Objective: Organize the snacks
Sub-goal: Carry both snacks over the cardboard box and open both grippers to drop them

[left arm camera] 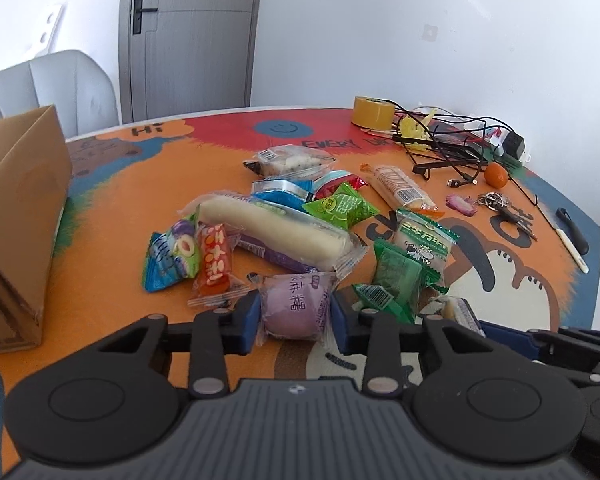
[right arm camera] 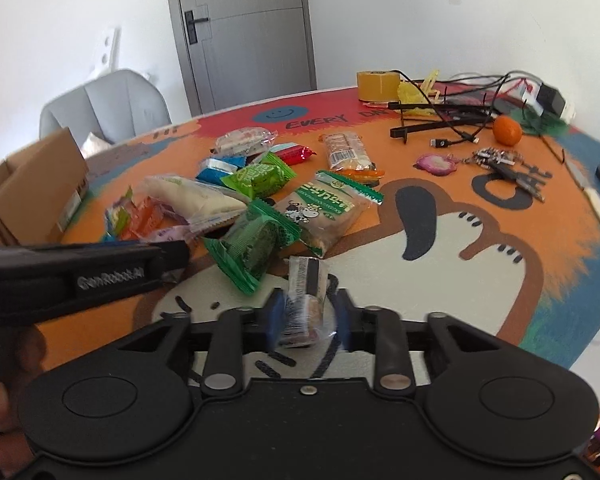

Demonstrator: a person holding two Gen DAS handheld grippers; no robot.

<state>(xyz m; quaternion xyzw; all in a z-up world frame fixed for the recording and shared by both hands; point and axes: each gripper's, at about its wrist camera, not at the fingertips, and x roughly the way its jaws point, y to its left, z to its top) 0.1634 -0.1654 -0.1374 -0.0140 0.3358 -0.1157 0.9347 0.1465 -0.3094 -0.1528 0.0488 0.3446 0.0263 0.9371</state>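
Snack heap blocks the middle; bare mat lies toward 4 o'clock.

From the right gripper [right arm camera: 307,318], the dark green packet [right arm camera: 256,246] and the cow-print packet [right arm camera: 326,210] crowd 11 and 12 o'clock, with the left gripper [right arm camera: 172,258] reaching in at 10. Open mat [right arm camera: 440,280] runs from 1 to 4 o'clock until the keys [right arm camera: 508,166] and cables [right arm camera: 452,120]. In the left view the cardboard box [left arm camera: 20,216] walls off 9 to 10 o'clock; an orange strip of mat separates it from the heap.

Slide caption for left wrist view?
Left gripper clamps a purple mochi packet before the snack pile, cardboard box at left.
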